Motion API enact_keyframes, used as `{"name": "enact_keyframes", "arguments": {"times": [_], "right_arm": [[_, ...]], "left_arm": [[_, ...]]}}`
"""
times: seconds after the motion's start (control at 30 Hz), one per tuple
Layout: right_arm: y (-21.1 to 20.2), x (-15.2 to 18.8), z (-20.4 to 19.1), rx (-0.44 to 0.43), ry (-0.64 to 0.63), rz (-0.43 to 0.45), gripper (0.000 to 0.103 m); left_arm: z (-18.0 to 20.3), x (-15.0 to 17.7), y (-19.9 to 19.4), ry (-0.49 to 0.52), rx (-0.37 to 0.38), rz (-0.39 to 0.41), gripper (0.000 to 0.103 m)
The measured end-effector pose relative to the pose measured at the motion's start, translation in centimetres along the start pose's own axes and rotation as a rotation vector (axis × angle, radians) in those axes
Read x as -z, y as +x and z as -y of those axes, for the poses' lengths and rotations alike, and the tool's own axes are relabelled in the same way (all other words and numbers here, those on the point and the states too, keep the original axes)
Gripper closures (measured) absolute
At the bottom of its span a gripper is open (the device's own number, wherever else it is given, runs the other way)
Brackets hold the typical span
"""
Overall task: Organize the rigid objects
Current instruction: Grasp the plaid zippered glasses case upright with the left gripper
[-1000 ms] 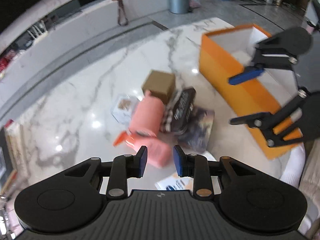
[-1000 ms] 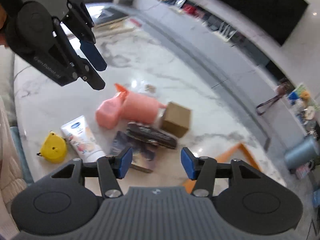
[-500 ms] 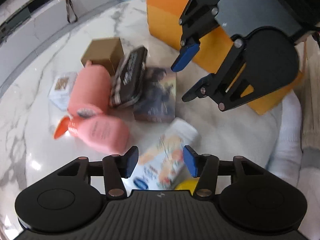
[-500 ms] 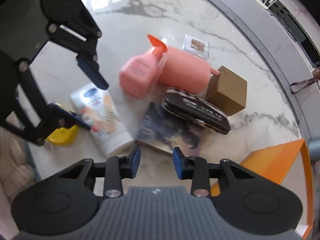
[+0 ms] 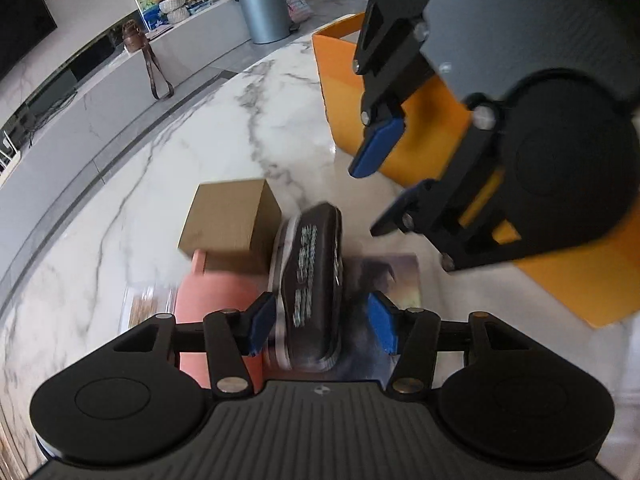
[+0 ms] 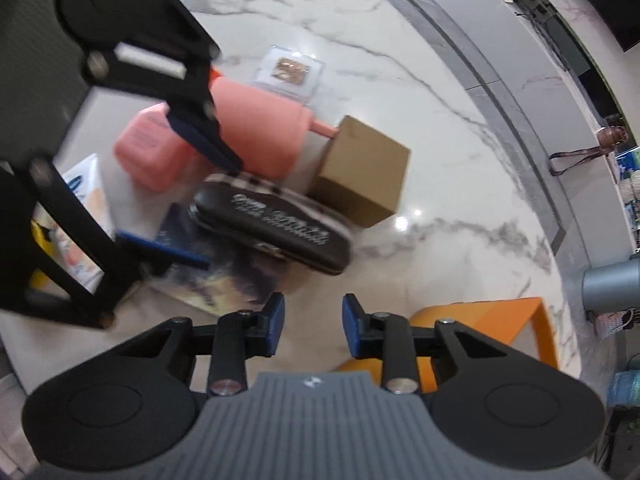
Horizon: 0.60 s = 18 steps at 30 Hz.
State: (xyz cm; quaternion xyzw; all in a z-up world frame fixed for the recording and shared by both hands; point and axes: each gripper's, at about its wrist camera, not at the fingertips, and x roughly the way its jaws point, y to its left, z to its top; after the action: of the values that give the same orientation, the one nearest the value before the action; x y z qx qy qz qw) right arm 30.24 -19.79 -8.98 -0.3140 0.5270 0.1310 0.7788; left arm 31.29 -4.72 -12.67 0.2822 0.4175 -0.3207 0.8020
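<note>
A black glasses case lies on a marble table, leaning on a pink bottle and over a dark booklet. A brown cardboard box stands behind it. My left gripper is open, with its fingers on either side of the case's near end. My right gripper is open and empty, above the table near the orange box; it also shows in the left wrist view. The case and left gripper show in the right wrist view.
A pink spray bottle, a white tube, a yellow object and a clear packet lie around the pile. The orange box stands at the table's right. A grey bin stands on the floor beyond.
My left gripper has moved forward from over the white tube to straddle the glasses case. My right gripper has opened wider and come closer to the pile.
</note>
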Motion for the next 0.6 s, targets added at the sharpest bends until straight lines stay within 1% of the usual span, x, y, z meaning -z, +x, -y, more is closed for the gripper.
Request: {"name": "enact_keyframes", "arguments": {"times": [0.13, 0.17, 0.23, 0.3, 0.33, 0.37, 0.43, 0.47, 0.5, 0.57, 0.6], "right_arm": [[0.1, 0.4, 1.1, -0.011, 0.034, 0.008, 0.072], [0.1, 0.6, 1.4, -0.015, 0.044, 0.012, 0.072], [0.1, 0.8, 1.9, -0.022, 0.06, 0.019, 0.072], [0.2, 1.0, 2.2, -0.021, 0.067, 0.023, 0.072], [0.2, 1.1, 2.2, -0.019, 0.071, 0.025, 0.072], [0.2, 1.2, 2.2, -0.02, 0.072, 0.029, 0.072], [0.0, 1.3, 2.1, -0.027, 0.077, 0.041, 0.072], [-0.1, 1.4, 2.1, -0.032, 0.082, 0.047, 0.072], [-0.2, 1.4, 2.0, -0.035, 0.086, 0.052, 0.072], [-0.4, 1.5, 1.7, -0.04, 0.09, 0.066, 0.072], [-0.5, 1.5, 1.6, -0.045, 0.091, 0.075, 0.072]], "left_arm": [[-0.7, -0.9, 1.5, -0.029, 0.011, 0.004, 0.038], [-0.9, -1.1, 1.7, -0.04, 0.015, 0.001, 0.036], [-1.3, -1.3, 1.8, -0.063, 0.032, -0.006, 0.036], [-1.8, -1.3, 1.9, -0.095, 0.075, -0.02, 0.051], [-1.9, -1.3, 1.7, -0.104, 0.071, -0.024, 0.061], [-1.9, -1.3, 1.6, -0.105, 0.064, -0.027, 0.061], [-2.2, -1.2, 1.3, -0.137, 0.075, -0.046, 0.062], [-2.3, -1.0, 1.0, -0.154, 0.082, -0.045, 0.067], [-2.4, -0.9, 0.6, -0.162, 0.086, -0.037, 0.07], [-2.6, -1.0, -0.3, -0.182, 0.097, -0.031, 0.08], [-2.9, -1.0, -0.8, -0.195, 0.11, -0.034, 0.081]]}}
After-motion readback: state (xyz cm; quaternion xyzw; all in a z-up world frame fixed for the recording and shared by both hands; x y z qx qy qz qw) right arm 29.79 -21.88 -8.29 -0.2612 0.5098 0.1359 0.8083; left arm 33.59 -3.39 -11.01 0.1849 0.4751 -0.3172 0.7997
